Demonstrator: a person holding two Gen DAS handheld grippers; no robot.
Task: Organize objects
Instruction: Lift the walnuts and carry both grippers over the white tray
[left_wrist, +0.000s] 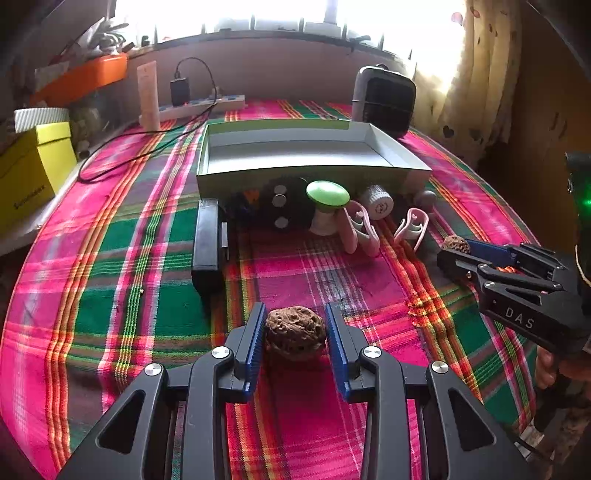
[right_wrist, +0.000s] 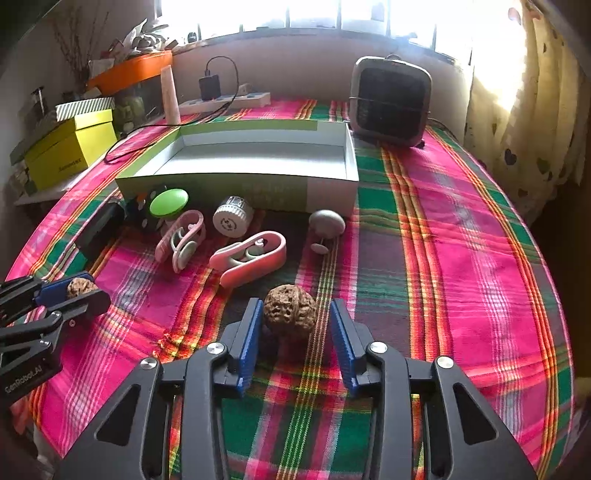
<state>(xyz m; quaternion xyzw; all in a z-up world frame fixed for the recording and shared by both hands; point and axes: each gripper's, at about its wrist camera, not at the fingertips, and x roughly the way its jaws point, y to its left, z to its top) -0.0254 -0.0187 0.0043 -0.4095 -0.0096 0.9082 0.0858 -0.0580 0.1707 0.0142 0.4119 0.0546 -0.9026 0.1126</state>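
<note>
A brown walnut (left_wrist: 295, 334) lies on the plaid cloth between the fingers of my left gripper (left_wrist: 295, 332); the jaws stand open around it with small gaps. A second walnut (right_wrist: 290, 310) lies between the fingers of my right gripper (right_wrist: 295, 325), also open, the left pad close to it. The open white and green box (left_wrist: 310, 155) stands behind, also in the right wrist view (right_wrist: 240, 184). In front of it lie two pink clips (right_wrist: 247, 258), a green-capped piece (right_wrist: 168, 203), a white cap (right_wrist: 232, 218) and a grey pebble-like knob (right_wrist: 327, 221).
A black stapler-like block (left_wrist: 207, 243) lies left of the box. A small black heater (right_wrist: 389, 99), a power strip with charger (right_wrist: 225, 99), a yellow box (right_wrist: 70, 147) and an orange tray (right_wrist: 129, 68) stand at the back and left. A curtain hangs at the right.
</note>
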